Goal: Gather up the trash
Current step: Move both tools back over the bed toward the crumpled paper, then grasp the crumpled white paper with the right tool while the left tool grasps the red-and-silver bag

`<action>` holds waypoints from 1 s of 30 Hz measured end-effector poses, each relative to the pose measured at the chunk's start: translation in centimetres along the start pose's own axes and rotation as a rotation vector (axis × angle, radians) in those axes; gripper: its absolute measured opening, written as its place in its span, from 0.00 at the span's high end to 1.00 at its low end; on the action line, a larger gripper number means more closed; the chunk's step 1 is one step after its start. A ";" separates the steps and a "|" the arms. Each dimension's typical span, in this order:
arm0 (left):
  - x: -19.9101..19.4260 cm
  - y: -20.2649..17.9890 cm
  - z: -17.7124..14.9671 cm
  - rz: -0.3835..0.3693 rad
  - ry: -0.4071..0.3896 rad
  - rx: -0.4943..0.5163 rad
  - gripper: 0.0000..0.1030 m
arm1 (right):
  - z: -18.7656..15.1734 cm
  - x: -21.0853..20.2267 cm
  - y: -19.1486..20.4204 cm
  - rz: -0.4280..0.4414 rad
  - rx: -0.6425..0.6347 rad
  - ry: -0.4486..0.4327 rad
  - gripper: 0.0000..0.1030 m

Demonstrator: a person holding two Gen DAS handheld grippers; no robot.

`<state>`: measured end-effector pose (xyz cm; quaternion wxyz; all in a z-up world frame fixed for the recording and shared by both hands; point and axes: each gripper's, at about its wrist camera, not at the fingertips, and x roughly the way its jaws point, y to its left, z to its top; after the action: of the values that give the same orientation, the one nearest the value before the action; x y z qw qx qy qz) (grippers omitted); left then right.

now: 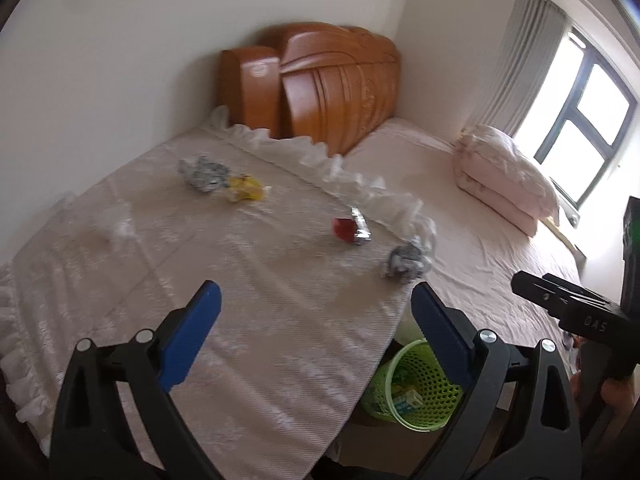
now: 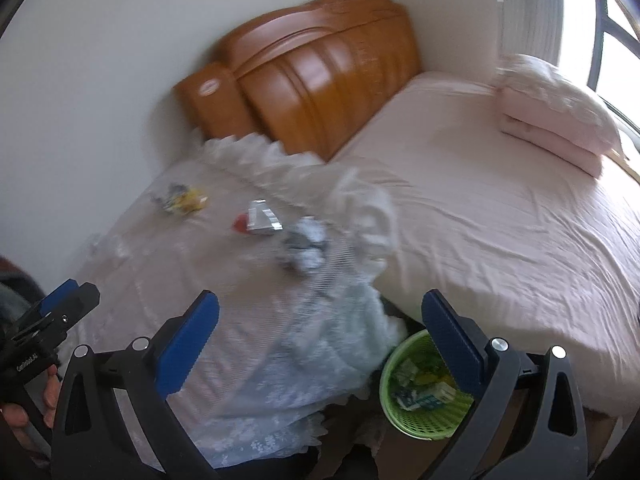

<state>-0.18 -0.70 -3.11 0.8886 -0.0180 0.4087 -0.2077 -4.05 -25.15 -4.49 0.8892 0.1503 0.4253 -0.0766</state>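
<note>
Trash lies on a cloth-covered table [image 1: 248, 312]: a crumpled grey paper ball [image 1: 406, 262] near the right edge, a red and silver wrapper [image 1: 352, 228], a yellow wrapper [image 1: 245, 189], a grey crumpled foil [image 1: 202, 174] and a white tissue [image 1: 120, 228]. A green basket [image 1: 412, 388] with some trash stands on the floor below the table. My left gripper [image 1: 316, 308] is open and empty above the table's near part. My right gripper [image 2: 320, 316] is open and empty, above the table edge and the basket [image 2: 416, 412]. The grey ball [image 2: 306, 248] and red wrapper [image 2: 258, 222] lie ahead of it.
A bed with a pink sheet [image 1: 480, 240] and folded pink bedding [image 1: 504, 176] stands right of the table. A wooden headboard [image 1: 320, 80] stands against the wall. A window [image 1: 580, 112] is at the far right. The right gripper's body [image 1: 576, 312] shows in the left wrist view.
</note>
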 end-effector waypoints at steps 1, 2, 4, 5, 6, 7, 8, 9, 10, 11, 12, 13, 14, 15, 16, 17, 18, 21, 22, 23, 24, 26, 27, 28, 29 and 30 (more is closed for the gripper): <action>-0.2 0.3 -0.2 0.007 -0.001 -0.009 0.11 | 0.0 0.2 0.3 0.008 -0.010 0.004 0.02; -0.4 0.8 -0.3 0.014 0.001 -0.023 0.11 | 0.2 0.7 1.1 0.021 -0.030 0.010 0.02; -0.4 1.8 -0.6 0.026 0.010 -0.048 0.11 | 0.4 1.4 2.4 0.038 -0.056 0.020 0.02; -0.5 2.1 -0.8 0.035 0.013 -0.056 0.11 | 0.6 1.8 2.9 0.047 -0.068 0.026 0.02; -0.5 2.3 -0.9 0.042 0.014 -0.060 0.11 | 0.7 2.1 3.5 0.057 -0.079 0.030 0.02; -0.5 2.6 -1.1 0.051 0.015 -0.066 0.11 | 0.7 2.3 3.8 0.060 -0.085 0.031 0.02; -0.4 2.8 -1.2 0.055 0.018 -0.069 0.11 | 0.8 2.5 4.2 0.065 -0.094 0.035 0.02; -0.4 2.8 -1.2 0.059 0.019 -0.072 0.11 | 0.8 2.7 4.5 0.069 -0.102 0.038 0.02; -0.3 3.0 -1.3 0.061 0.020 -0.074 0.11 | 0.9 3.0 4.5 0.072 -0.104 0.040 0.02; -0.3 3.2 -1.3 0.064 0.021 -0.079 0.11 | 0.9 3.2 4.7 0.076 -0.106 0.045 0.02; -0.4 3.3 -1.4 0.066 0.022 -0.082 0.11 | 0.9 3.4 4.7 0.078 -0.106 0.047 0.02; -0.3 3.3 -1.4 0.066 0.023 -0.085 0.11 | 0.9 3.8 4.7 0.080 -0.106 0.056 0.02; -0.3 3.4 -1.4 0.067 0.025 -0.089 0.11 | 0.9 4.1 4.6 0.079 -0.105 0.059 0.02; -0.2 3.4 -1.4 0.067 0.026 -0.091 0.11 | 0.9 4.5 4.5 0.074 -0.104 0.066 0.02; -0.1 3.4 -1.4 0.069 0.028 -0.091 0.11 | 1.0 4.9 4.5 0.072 -0.105 0.069 0.02; -0.1 3.4 -1.4 0.070 0.029 -0.092 0.11 | 1.0 5.4 4.3 0.064 -0.106 0.075 0.02; -0.1 3.4 -1.4 0.071 0.031 -0.092 0.11 | 1.0 6.5 4.0 0.043 -0.104 0.087 0.02; 0.1 3.4 -1.4 0.074 0.036 -0.093 0.11 | 1.5 9.4 2.9 0.011 -0.091 0.120 0.02; 0.2 3.3 -1.4 0.075 0.037 -0.093 0.11 | 1.6 10.0 2.5 0.004 -0.089 0.127 0.02; 0.2 3.3 -1.4 0.075 0.039 -0.092 0.11 | 1.8 11.5 2.2 -0.015 -0.086 0.145 0.02; 0.3 3.2 -1.3 0.076 0.040 -0.091 0.11 | 1.9 12.9 1.9 -0.029 -0.085 0.159 0.02; 0.3 3.1 -1.3 0.080 0.042 -0.085 0.11 | 2.1 14.6 1.6 -0.049 -0.086 0.185 0.02; 0.3 3.1 -1.4 0.082 0.043 -0.082 0.11 | 2.1 15.3 1.6 -0.054 -0.086 0.193 0.02; 0.3 3.1 -1.4 0.084 0.043 -0.081 0.11 | 2.1 16.0 1.6 -0.054 -0.087 0.199 0.05; 0.4 3.1 -1.4 0.086 0.043 -0.080 0.11 | 2.1 16.6 1.8 -0.058 -0.093 0.207 0.10; 0.4 3.1 -1.4 0.085 0.046 -0.081 0.11 | 2.2 16.9 1.9 -0.059 -0.096 0.210 0.13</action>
<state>0.12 2.15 -4.95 0.8854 -0.0320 0.4375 -0.1535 8.66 -24.20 -15.94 0.8432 0.1018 0.5237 -0.0662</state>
